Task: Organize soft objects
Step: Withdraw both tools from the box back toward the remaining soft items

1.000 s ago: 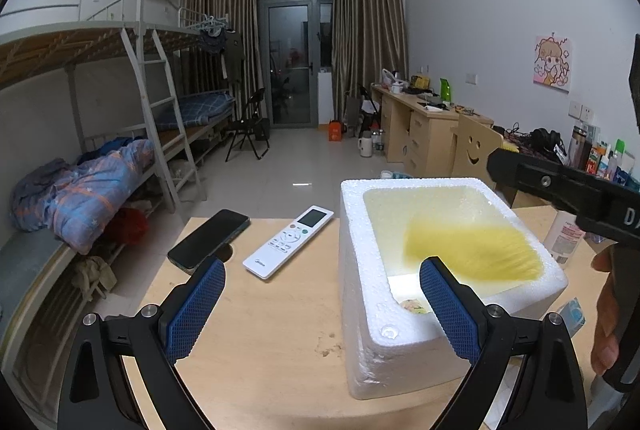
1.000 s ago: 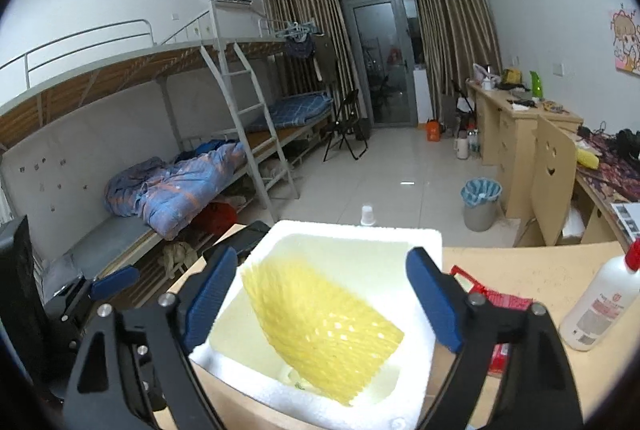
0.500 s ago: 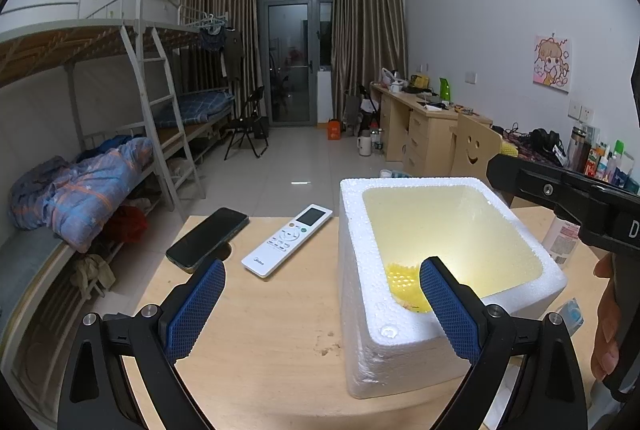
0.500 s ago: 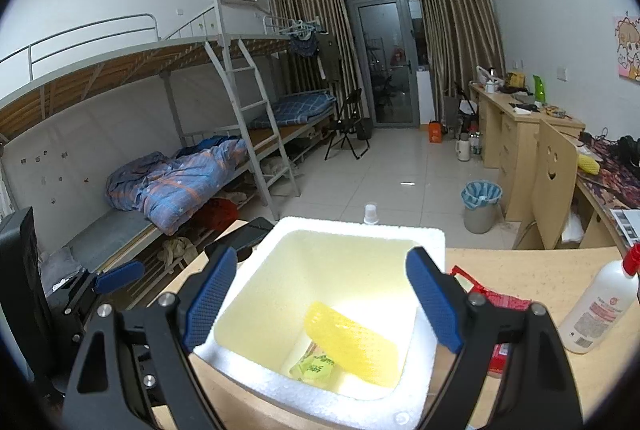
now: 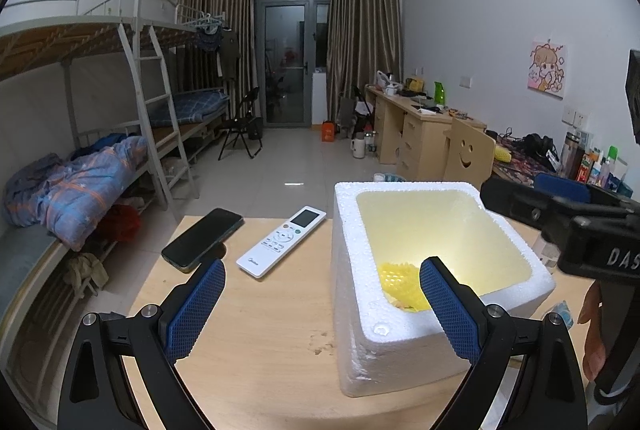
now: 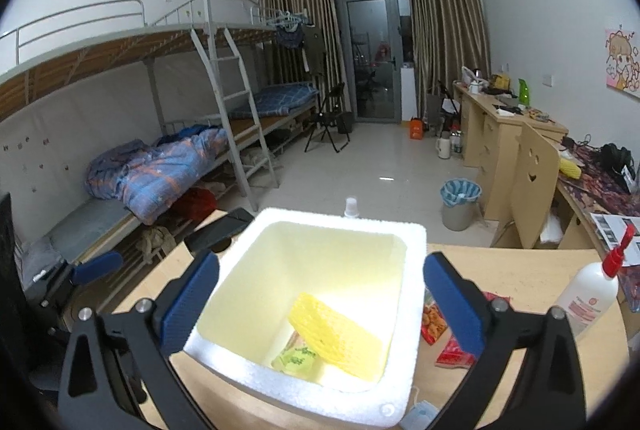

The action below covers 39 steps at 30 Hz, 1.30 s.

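dorm-room table (image 5: 256, 334), white foam box (image 5: 400, 340) on it, yellow foam net (image 6: 340, 330) lying inside. both tools spread and empty: right tool (image 6: 320, 298) above the box, left tool (image 5: 320, 306) beside it. best to lift clear of the box rim before seeking another soft piece.

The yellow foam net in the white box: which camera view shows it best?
The right wrist view: it looks down into the foam box and shows the whole yellow foam net leaning inside. The left wrist view shows only a corner behind the box wall and a fingertip.

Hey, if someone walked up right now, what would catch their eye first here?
Probably the white foam box on the wooden table, glowing yellow inside, with a yellow foam net lying at its bottom. The open right gripper hangs just above it. Left of the box lie a white remote and a dark phone.
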Each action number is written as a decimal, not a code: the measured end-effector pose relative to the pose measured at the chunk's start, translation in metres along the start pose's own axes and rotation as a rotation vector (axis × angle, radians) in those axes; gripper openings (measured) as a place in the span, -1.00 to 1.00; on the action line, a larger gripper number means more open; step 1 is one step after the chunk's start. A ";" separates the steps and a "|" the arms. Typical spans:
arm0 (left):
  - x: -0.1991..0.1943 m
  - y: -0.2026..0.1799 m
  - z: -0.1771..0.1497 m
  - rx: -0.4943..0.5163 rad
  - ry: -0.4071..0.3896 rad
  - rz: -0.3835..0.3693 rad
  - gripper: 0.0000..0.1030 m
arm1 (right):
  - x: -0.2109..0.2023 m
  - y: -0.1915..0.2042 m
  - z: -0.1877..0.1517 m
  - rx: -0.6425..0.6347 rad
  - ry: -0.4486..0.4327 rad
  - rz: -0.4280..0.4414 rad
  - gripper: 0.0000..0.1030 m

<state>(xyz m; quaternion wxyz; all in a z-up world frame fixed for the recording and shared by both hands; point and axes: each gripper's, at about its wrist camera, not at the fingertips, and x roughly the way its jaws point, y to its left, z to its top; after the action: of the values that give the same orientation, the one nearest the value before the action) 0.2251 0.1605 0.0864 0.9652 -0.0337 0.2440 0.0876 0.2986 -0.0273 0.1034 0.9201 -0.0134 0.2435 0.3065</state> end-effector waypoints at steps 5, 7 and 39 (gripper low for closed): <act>-0.007 -0.001 0.001 -0.006 -0.012 -0.017 0.90 | -0.004 0.000 -0.004 -0.017 0.008 -0.034 1.00; -0.012 -0.003 0.003 -0.008 -0.020 -0.028 0.90 | -0.012 -0.002 -0.004 -0.011 0.002 -0.039 1.00; -0.134 -0.038 -0.037 0.014 -0.103 -0.108 0.90 | -0.132 -0.003 -0.055 0.023 -0.116 -0.101 1.00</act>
<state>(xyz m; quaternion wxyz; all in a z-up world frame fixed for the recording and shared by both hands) 0.0988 0.0984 0.1188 0.9800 -0.0354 0.1925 0.0354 0.1841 -0.1128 0.1146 0.9471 0.0026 0.1922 0.2572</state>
